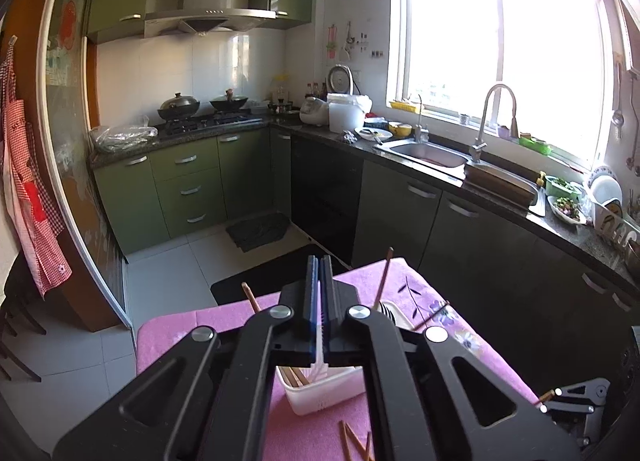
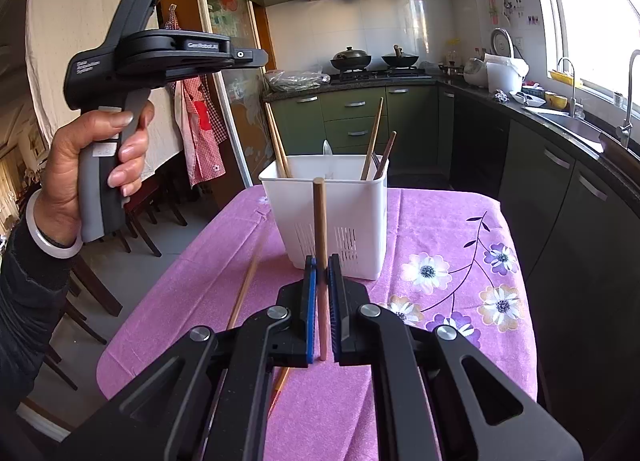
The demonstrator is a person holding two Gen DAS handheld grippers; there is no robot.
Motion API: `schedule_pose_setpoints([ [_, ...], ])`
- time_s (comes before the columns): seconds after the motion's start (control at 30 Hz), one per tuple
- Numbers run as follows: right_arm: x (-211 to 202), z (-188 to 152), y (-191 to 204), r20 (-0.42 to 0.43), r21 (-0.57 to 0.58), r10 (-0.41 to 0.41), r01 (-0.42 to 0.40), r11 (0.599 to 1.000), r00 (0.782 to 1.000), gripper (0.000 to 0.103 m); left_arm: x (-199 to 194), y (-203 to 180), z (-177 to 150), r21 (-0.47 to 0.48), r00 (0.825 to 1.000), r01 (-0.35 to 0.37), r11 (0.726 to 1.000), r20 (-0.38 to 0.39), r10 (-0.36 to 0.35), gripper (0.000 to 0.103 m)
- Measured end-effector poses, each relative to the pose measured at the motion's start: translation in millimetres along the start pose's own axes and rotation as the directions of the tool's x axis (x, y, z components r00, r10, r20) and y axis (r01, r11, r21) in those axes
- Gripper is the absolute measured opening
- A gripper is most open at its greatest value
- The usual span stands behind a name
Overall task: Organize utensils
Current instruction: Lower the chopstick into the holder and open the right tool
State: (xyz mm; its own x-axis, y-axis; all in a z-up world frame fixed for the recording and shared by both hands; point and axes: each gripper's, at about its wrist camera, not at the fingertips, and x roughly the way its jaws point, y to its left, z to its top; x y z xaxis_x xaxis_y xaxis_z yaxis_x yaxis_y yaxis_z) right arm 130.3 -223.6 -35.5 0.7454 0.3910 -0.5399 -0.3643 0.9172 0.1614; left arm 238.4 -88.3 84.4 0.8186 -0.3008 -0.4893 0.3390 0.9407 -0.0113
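Right wrist view: a wooden chopstick (image 2: pixel 320 261) stands upright, clamped between the right gripper (image 2: pixel 322 273) pads, just before the white utensil holder (image 2: pixel 340 221) on the pink floral tablecloth (image 2: pixel 440 221). More chopsticks (image 2: pixel 372 141) lean inside the holder; another chopstick (image 2: pixel 244 289) lies on the cloth. The left gripper (image 1: pixel 319 293), above the holder, is clenched on a thin white utensil handle (image 1: pixel 320 341).
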Motion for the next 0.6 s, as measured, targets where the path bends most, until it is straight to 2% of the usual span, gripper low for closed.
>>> schedule_pose_setpoints([
  [0.1, 0.3, 0.2, 0.6, 0.0, 0.0, -0.001, 0.001, 1.0, 1.0, 0.007, -0.3, -2.7, -9.4, -0.011, 0.997, 0.026, 1.0, -0.073, -0.026, 0.0],
  [0.2, 0.2, 0.7, 0.1, 0.0, 0.004, -0.001, 0.001, 1.0, 1.0, 0.007, -7.3, -9.0, -26.2, 0.021, 0.995, 0.022, 1.0, -0.098, -0.02, 0.0],
  [0.37, -8.1, 12.2, -1.5, 0.032, 0.011, 0.002, -0.003, 1.0, 0.999, 0.007, -20.0, -17.8, -60.3, 0.069, 0.986, 0.072, 0.995, -0.158, -0.06, 0.0],
  [0.5, -21.2, 33.0, 1.8, 0.08, -0.012, 0.0, 0.001, 1.0, 0.997, 0.007, -18.0, -25.7, -102.1, 0.108, 0.954, 0.124, 0.986, -0.287, -0.089, 0.001],
  [0.6, -29.0, 54.7, 4.2, 0.118, -0.032, -0.011, 0.015, 0.999, 0.993, 0.007, -5.0, -25.3, -142.2, 0.075, 0.897, 0.156, 0.985, -0.427, -0.11, 0.002],
])
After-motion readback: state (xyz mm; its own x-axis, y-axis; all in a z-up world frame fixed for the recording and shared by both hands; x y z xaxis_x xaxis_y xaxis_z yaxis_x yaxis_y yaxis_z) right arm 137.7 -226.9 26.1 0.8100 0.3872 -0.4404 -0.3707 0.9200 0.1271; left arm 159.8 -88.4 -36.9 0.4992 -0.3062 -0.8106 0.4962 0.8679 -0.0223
